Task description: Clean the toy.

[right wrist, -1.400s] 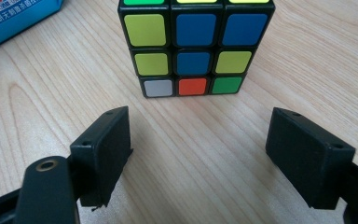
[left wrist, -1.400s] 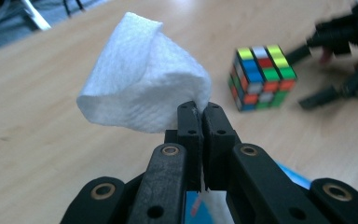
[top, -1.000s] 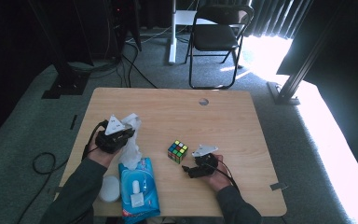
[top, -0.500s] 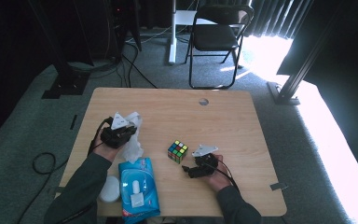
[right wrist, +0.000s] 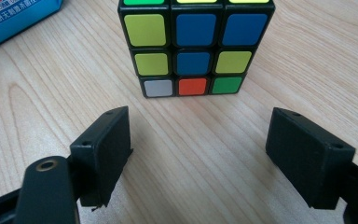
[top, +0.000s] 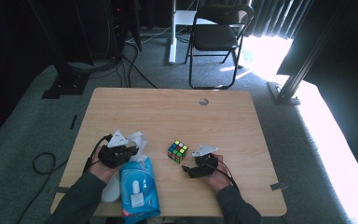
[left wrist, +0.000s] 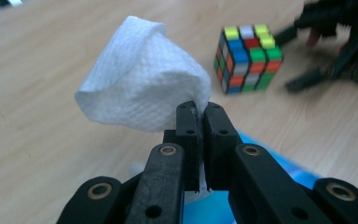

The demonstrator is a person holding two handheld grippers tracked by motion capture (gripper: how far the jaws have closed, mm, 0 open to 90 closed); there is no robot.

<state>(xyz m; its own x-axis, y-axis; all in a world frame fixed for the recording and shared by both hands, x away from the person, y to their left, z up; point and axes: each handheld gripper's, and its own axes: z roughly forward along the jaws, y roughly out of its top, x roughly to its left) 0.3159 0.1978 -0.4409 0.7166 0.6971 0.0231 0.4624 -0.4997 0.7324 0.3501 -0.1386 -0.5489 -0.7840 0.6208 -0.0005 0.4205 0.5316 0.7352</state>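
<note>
bare table [top: 177,112] beyond, cube [top: 177,151] between claws

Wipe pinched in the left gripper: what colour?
White, a textured wipe, shown best in the left gripper view.

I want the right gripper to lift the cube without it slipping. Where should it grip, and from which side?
Grip the cube across its two flat side faces, advancing straight along the table; the right gripper already stands open, facing it squarely.
</note>
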